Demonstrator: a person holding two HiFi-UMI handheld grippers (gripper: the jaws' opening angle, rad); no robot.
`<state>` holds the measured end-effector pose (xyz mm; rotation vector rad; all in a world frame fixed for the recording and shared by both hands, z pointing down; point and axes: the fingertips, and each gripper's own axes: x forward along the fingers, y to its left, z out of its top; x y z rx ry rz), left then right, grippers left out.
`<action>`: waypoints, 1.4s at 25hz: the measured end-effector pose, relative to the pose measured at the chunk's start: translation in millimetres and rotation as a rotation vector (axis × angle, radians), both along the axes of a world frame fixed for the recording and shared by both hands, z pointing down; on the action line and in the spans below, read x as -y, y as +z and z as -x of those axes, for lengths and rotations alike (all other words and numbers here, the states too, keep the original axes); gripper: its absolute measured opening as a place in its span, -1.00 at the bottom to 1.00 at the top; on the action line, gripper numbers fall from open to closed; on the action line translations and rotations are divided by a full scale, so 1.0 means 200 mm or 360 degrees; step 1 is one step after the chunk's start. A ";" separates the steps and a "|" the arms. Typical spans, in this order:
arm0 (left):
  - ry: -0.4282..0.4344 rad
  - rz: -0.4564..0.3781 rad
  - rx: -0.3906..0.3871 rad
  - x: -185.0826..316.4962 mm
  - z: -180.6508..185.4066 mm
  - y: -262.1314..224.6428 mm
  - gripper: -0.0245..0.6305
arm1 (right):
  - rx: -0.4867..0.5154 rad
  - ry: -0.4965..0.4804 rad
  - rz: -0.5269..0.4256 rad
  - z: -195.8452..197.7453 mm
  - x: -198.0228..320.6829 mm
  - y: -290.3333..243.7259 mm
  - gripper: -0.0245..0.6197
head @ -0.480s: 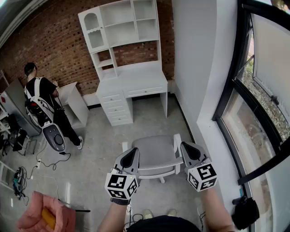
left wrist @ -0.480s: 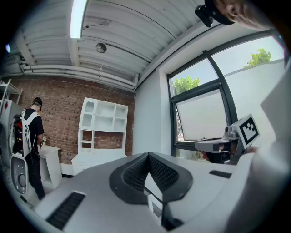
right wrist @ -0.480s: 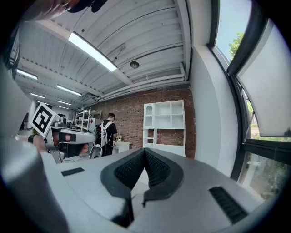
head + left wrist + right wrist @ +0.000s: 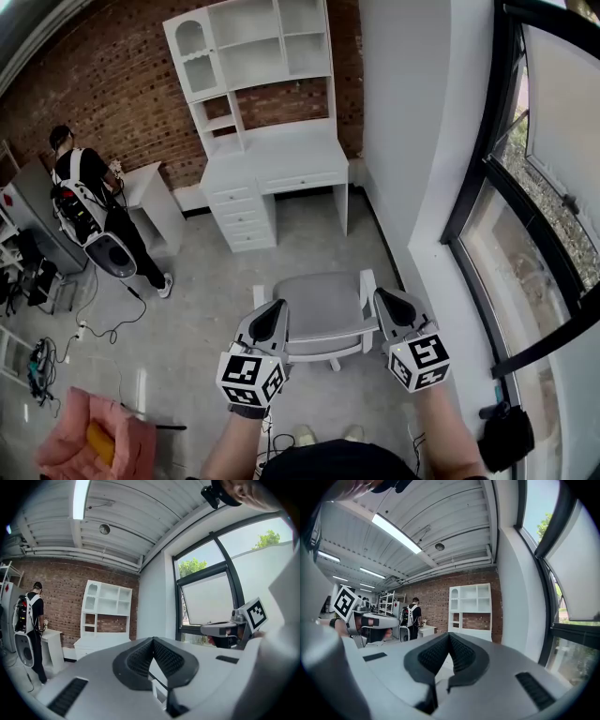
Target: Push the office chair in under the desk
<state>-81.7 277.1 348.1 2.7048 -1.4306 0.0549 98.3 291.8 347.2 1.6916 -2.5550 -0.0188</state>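
Right now the office chair (image 4: 323, 314) stands on the grey floor (image 4: 206, 309), well apart from the white surface (image 4: 277, 169) by the brick wall (image 4: 112, 84), its seat turned toward it. The left tongs (image 4: 276, 309) and right tongs (image 4: 382, 300) hover on either side of the backrest, both pressed together with nothing between them. Whether they touch the chair I cannot tell. Another person (image 4: 89, 220) stands off to the left.

Grey floor (image 4: 197, 328) — office chair (image 4: 319, 314), white desk (image 4: 272, 173), well apart.
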 end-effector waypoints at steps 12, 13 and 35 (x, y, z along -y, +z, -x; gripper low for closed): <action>-0.0118 0.0073 0.0082 0.00 0.03 0.23 -0.91 | 0.0029 0.0006 0.0083 -0.10 -0.04 0.18 -0.91; -0.0135 0.0085 0.0094 0.00 0.04 0.25 -0.91 | 0.0027 0.0007 0.0091 -0.11 -0.05 0.20 -0.91; -0.0702 0.0665 -0.0194 -0.02 0.45 0.91 -0.90 | 0.0192 0.0085 0.0431 -0.29 0.04 0.72 -0.91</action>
